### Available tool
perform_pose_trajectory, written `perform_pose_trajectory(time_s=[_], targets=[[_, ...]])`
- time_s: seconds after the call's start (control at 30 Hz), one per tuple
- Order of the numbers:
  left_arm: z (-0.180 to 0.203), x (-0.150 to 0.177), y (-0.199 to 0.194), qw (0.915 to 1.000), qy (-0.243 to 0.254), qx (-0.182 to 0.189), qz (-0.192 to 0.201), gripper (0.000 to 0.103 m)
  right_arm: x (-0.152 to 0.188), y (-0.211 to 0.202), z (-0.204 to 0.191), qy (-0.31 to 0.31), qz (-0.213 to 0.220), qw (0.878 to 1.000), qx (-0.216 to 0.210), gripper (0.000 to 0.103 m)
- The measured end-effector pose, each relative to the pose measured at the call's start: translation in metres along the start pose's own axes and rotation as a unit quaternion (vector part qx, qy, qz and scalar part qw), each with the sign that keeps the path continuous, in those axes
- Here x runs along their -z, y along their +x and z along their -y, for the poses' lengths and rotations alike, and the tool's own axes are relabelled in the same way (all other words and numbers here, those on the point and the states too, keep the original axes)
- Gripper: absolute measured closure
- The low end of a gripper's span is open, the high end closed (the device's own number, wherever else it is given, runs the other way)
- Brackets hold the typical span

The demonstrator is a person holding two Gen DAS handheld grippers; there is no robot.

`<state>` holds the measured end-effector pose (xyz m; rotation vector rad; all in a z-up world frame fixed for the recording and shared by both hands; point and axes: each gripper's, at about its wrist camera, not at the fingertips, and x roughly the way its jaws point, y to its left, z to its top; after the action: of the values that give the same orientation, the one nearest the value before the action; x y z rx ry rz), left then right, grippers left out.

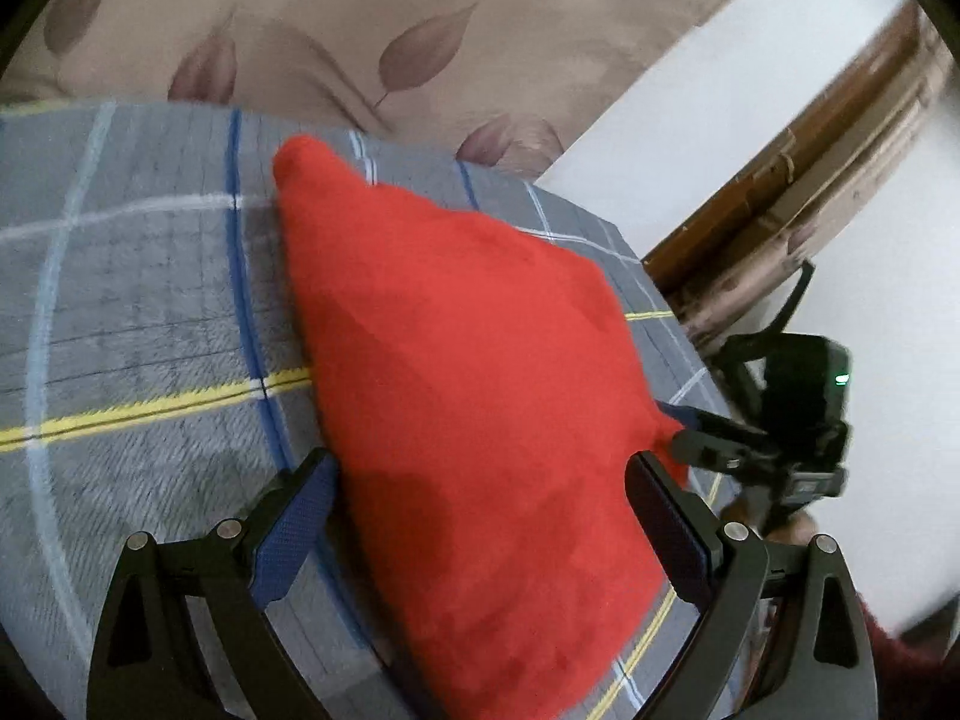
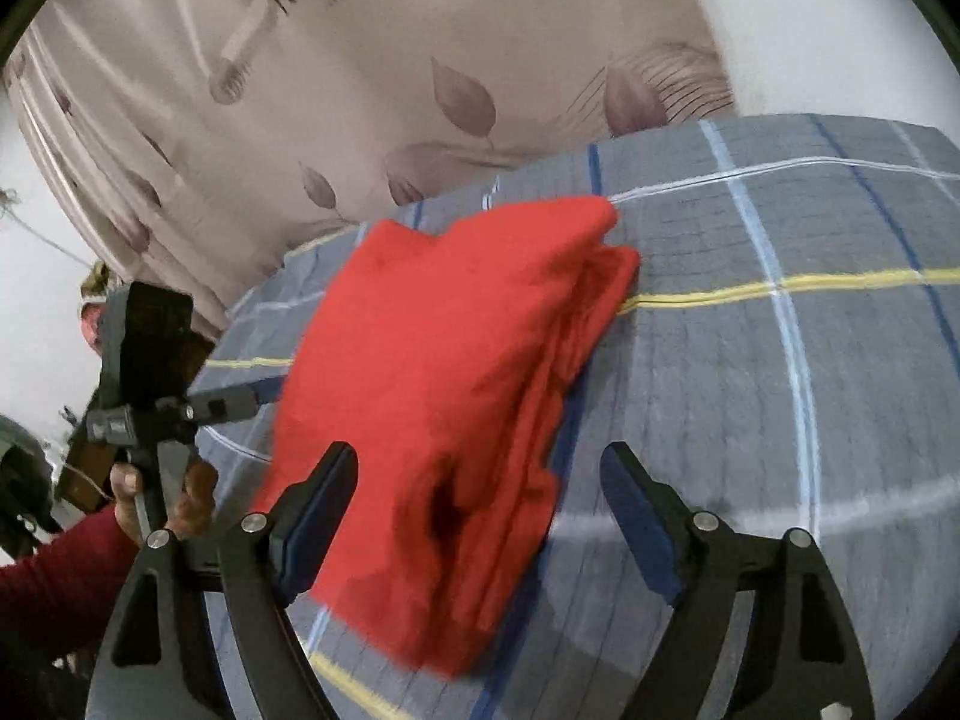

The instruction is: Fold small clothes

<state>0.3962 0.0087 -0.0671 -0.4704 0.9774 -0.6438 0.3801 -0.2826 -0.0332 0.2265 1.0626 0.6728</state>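
A folded red garment (image 1: 456, 372) lies on the grey plaid bed cover (image 1: 138, 300). My left gripper (image 1: 480, 516) is open, its blue-padded fingers (image 1: 294, 528) standing on either side of the garment's near end. In the right wrist view the same red garment (image 2: 444, 396) shows as a stack of several layers. My right gripper (image 2: 480, 516) is open, with its fingers on either side of the garment's near edge. Each gripper shows in the other's view: the right gripper (image 1: 690, 426) touches the garment's right corner, and the left gripper (image 2: 252, 399) sits at its left edge.
A beige curtain with leaf prints (image 1: 420, 42) hangs behind the bed. A white wall (image 1: 750, 90) and a brown wooden frame (image 1: 780, 192) stand to the right. The bed edge curves near the garment's far side. A red-sleeved arm (image 2: 60, 570) holds the left gripper.
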Motion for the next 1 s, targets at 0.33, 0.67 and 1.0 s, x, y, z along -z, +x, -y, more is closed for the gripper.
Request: perform_pose_trajectory(time_s=[0.33, 0.67, 1.0], targets=[[-0.004, -0.024, 0.037, 0.9932, 0.007, 0.112, -0.030, 0.010, -0.030, 0.047, 0.010, 0.041, -0.039, 0.993, -0.104, 0.023], [-0.006, -0.018, 0.027, 0.9993, -0.001, 0.036, -0.008, 0.066, -0.020, 0.047, 0.003, 0.124, -0.017, 0.987, -0.095, 0.073], [0.033, 0.015, -0.063, 0.9996, 0.016, -0.009, 0.020, 0.067, -0.001, 0.007, -0.083, 0.122, 0.013, 0.984, -0.127, 0.074]])
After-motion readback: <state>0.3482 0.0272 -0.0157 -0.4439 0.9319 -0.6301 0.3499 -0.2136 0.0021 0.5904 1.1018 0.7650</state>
